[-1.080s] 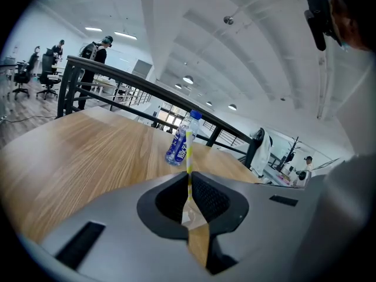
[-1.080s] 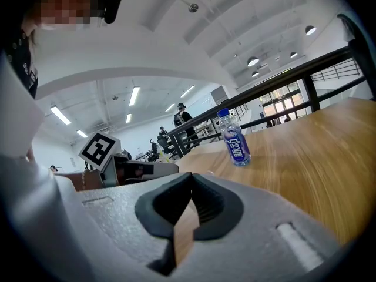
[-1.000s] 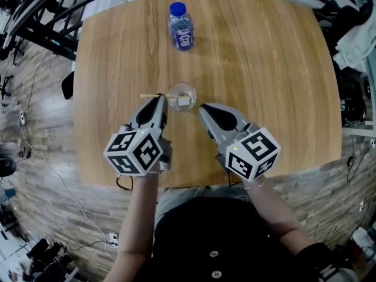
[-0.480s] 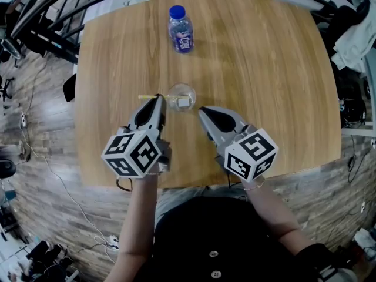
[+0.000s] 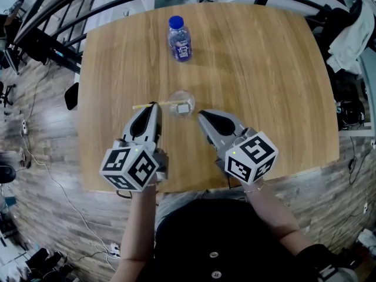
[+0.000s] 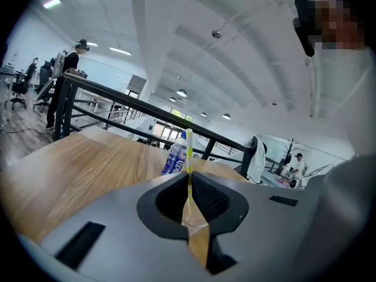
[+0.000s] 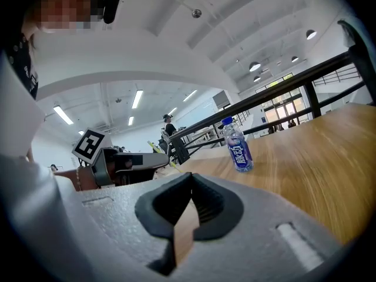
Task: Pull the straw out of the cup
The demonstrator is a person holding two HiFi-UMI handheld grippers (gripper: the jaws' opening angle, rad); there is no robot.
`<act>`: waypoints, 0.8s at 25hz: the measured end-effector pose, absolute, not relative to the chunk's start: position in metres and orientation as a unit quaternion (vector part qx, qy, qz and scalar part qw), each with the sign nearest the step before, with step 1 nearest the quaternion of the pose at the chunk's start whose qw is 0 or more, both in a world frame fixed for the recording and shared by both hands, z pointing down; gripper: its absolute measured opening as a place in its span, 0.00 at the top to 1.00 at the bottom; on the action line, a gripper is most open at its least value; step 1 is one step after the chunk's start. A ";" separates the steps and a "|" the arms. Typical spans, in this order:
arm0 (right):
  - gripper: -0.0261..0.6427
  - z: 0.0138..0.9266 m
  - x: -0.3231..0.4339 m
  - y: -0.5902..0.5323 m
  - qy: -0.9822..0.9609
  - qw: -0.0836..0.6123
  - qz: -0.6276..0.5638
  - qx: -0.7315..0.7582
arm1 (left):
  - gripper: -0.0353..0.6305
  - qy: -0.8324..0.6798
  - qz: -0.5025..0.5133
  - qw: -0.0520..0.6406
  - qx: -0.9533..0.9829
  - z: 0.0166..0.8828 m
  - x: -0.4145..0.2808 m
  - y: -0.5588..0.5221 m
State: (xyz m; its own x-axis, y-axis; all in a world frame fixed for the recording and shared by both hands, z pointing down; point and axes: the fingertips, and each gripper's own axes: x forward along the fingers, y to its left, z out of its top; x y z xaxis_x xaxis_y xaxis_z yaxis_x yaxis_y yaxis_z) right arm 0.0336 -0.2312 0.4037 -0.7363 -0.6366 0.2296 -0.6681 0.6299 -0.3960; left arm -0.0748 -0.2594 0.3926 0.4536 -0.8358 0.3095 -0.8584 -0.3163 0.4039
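Observation:
A clear plastic cup (image 5: 181, 103) stands on the wooden table (image 5: 264, 69), just ahead of both grippers. My left gripper (image 5: 154, 106) is shut on a thin yellow-and-white straw (image 5: 144, 106), which lies crosswise in the head view with its right end over the cup's left rim. In the left gripper view the straw (image 6: 188, 157) rises straight up from between the closed jaws of my left gripper (image 6: 189, 201). My right gripper (image 5: 201, 115) hovers to the right of the cup, apart from it. Its jaws (image 7: 187, 207) are shut with nothing between them.
A water bottle (image 5: 180, 38) with a blue cap and blue label stands upright at the far side of the table, and shows as bottle (image 6: 175, 153) and bottle (image 7: 237, 145). Black railings (image 5: 53, 16) run behind the table. White cloth (image 5: 352, 28) hangs at right.
My left gripper has lifted with the straw in its jaws, and more of the straw now shows to either side of the tips. The right gripper has stayed put.

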 end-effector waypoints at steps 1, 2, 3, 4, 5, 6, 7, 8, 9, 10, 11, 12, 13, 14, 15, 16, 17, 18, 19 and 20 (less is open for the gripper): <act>0.96 0.402 0.034 -0.231 -0.902 0.033 0.232 0.361 | 0.90 -0.521 0.017 0.261 0.812 0.391 -0.076 -0.258; 0.96 0.401 0.034 -0.230 -0.903 0.032 0.232 0.360 | 0.90 -0.520 0.011 0.260 0.814 0.388 -0.077 -0.258; 0.96 0.400 0.033 -0.230 -0.904 0.031 0.231 0.359 | 0.90 -0.519 0.004 0.257 0.815 0.386 -0.077 -0.257; 0.96 0.399 0.033 -0.229 -0.904 0.030 0.230 0.358 | 0.90 -0.518 -0.004 0.255 0.817 0.384 -0.078 -0.255; 0.96 0.398 0.033 -0.228 -0.905 0.030 0.228 0.358 | 0.90 -0.517 -0.013 0.252 0.818 0.380 -0.078 -0.254; 0.96 0.397 0.032 -0.227 -0.906 0.030 0.227 0.357 | 0.90 -0.516 -0.021 0.249 0.819 0.377 -0.079 -0.253; 0.96 0.396 0.032 -0.227 -0.906 0.029 0.226 0.356 | 0.90 -0.516 -0.028 0.246 0.820 0.373 -0.079 -0.251; 0.96 0.395 0.031 -0.226 -0.907 0.028 0.225 0.355 | 0.90 -0.515 -0.034 0.241 0.822 0.370 -0.079 -0.251; 0.96 0.393 0.030 -0.226 -0.908 0.027 0.223 0.354 | 0.90 -0.515 -0.039 0.236 0.823 0.366 -0.080 -0.250; 0.96 0.391 0.030 -0.225 -0.909 0.025 0.222 0.353 | 0.90 -0.514 -0.044 0.231 0.825 0.363 -0.080 -0.249; 0.96 0.388 0.030 -0.225 -0.909 0.024 0.220 0.352 | 0.90 -0.514 -0.048 0.227 0.826 0.360 -0.080 -0.248; 0.96 0.386 0.030 -0.224 -0.910 0.023 0.218 0.351 | 0.90 -0.514 -0.053 0.223 0.827 0.357 -0.081 -0.247; 0.96 0.385 0.031 -0.224 -0.911 0.023 0.217 0.351 | 0.90 -0.514 -0.059 0.220 0.827 0.354 -0.081 -0.246; 0.96 0.383 0.031 -0.224 -0.911 0.025 0.215 0.351 | 0.90 -0.514 -0.065 0.217 0.828 0.351 -0.082 -0.245; 0.96 0.381 0.032 -0.224 -0.911 0.025 0.213 0.352 | 0.90 -0.514 -0.072 0.216 0.827 0.348 -0.083 -0.243; 0.96 0.379 0.033 -0.223 -0.911 0.025 0.211 0.353 | 0.90 -0.515 -0.081 0.216 0.825 0.345 -0.084 -0.240; 0.96 0.377 0.034 -0.223 -0.911 0.023 0.209 0.355 | 0.90 -0.515 -0.090 0.216 0.824 0.342 -0.086 -0.237; 0.96 0.374 0.036 -0.222 -0.911 0.020 0.206 0.356 | 0.90 -0.515 -0.098 0.215 0.824 0.339 -0.087 -0.235; 0.96 0.370 0.037 -0.222 -0.911 0.017 0.204 0.357 | 0.90 -0.513 -0.106 0.212 0.825 0.337 -0.087 -0.233; 0.96 0.367 0.039 -0.222 -0.912 0.013 0.201 0.358 | 0.90 -0.511 -0.113 0.209 0.826 0.334 -0.088 -0.231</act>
